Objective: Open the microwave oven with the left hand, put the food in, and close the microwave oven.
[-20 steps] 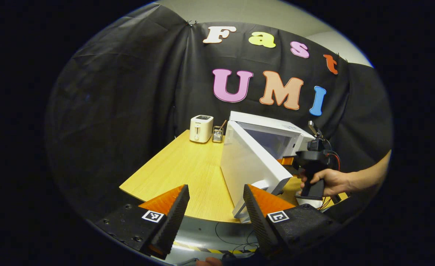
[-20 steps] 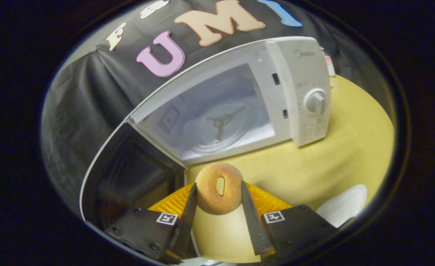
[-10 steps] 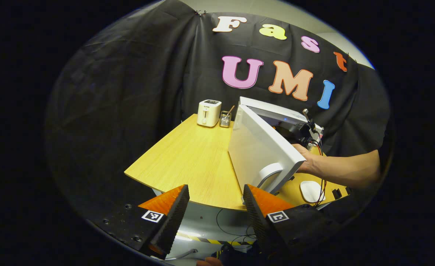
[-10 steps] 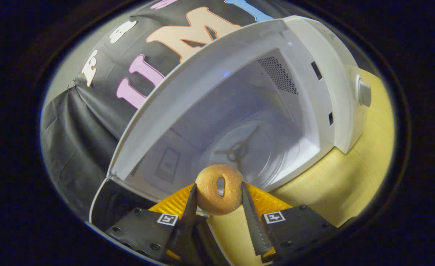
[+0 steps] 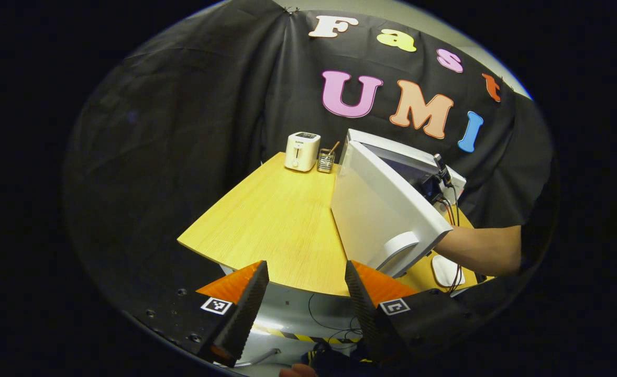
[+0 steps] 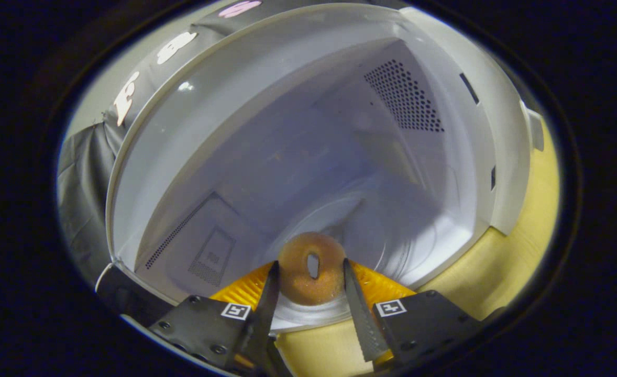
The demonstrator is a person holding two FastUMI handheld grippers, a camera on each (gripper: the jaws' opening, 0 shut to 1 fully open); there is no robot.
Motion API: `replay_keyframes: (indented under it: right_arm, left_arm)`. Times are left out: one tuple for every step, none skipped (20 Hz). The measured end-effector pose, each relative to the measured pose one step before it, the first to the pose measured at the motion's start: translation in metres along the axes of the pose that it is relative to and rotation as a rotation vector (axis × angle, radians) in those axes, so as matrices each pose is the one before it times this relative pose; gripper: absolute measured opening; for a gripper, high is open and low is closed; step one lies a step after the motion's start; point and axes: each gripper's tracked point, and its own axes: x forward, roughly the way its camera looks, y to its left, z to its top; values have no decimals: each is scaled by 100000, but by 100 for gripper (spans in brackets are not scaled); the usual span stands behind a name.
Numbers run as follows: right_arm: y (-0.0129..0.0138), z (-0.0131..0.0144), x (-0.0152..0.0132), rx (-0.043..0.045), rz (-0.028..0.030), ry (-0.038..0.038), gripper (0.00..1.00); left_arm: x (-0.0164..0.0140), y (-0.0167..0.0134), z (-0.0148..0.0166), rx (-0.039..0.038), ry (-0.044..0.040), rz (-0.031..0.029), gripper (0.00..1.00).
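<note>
In the right gripper view we see our right hand-held gripper (image 6: pixel 308 272) reaching forward into the open microwave (image 6: pixel 308 131), its two fingers clamped on either side of a sugared doughnut (image 6: pixel 311 268) held upright with its hole facing us. The doughnut sits at the mouth of the oven, over the front edge of the round glass turntable (image 6: pixel 392 230), with the perforated vents on the inner walls showing to the left and upper right. A strip of the wooden tabletop (image 6: pixel 518 251) runs along the right and under the gripper. In the left gripper view our left hand-held gripper (image 5: pixel 306 293) hangs back off the near edge of the tabletop (image 5: pixel 277 220), its fingers spread well apart with nothing between them. From here we see the microwave door (image 5: pixel 376 209) swung wide open, its handle (image 5: pixel 397 248) near us, and a bare forearm (image 5: pixel 481 248) stretching past the door edge toward the oven. This view also gives us a white toaster (image 5: pixel 301 151) and a small wire holder (image 5: pixel 326 161) standing side by side at the far end, and a white plate (image 5: pixel 444 269) below the forearm.
</note>
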Motion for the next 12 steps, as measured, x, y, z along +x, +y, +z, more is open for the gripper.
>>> replay_keyframes:
  right_arm:
    - [-159, -300, 210, -443, -606, 812, 64]
    - [-220, -306, 199, -236, -414, 927, 65]
    - [78, 68, -17, -1404, 55, -891, 65]
    - [-146, 193, 133, -2450, -775, -1046, 65]
    - [135, -121, -25, -1437, 226, -168, 71]
    - [152, -318, 124, -256, -48, 813, 65]
    - [200, 187, -113, -113, 184, -521, 65]
    - [-76, 66, 148, -208, -816, 30, 69]
    - [119, 13, 101, -487, -80, 185, 69]
    - [10, -8, 108, -2228, -564, 151, 68]
    - [-55, 110, -45, -2759, -863, -441, 68]
    - [-76, 216, 72, -2439, -879, -529, 75]
  left_arm:
    - [10, -136, 119, -175, -322, -544, 87]
    - [56, -150, -5, -446, -19, -516, 87]
    - [89, -40, -96, -169, 292, -294, 87]
    - [13, -72, 87, 275, -226, 74, 87]
    - [47, -89, 239, 346, -631, -107, 87]
    - [-24, -59, 251, 359, -318, -338, 87]
    - [6, -171, 103, 651, -444, -8, 87]
    - [-26, -109, 284, 456, -846, -152, 87]
    - [77, -114, 31, -83, -329, -454, 87]
    - [65, -198, -234, -232, 738, -658, 87]
    - [8, -157, -124, 109, 346, -221, 87]
    - [-67, -188, 150, 338, -16, -375, 87]
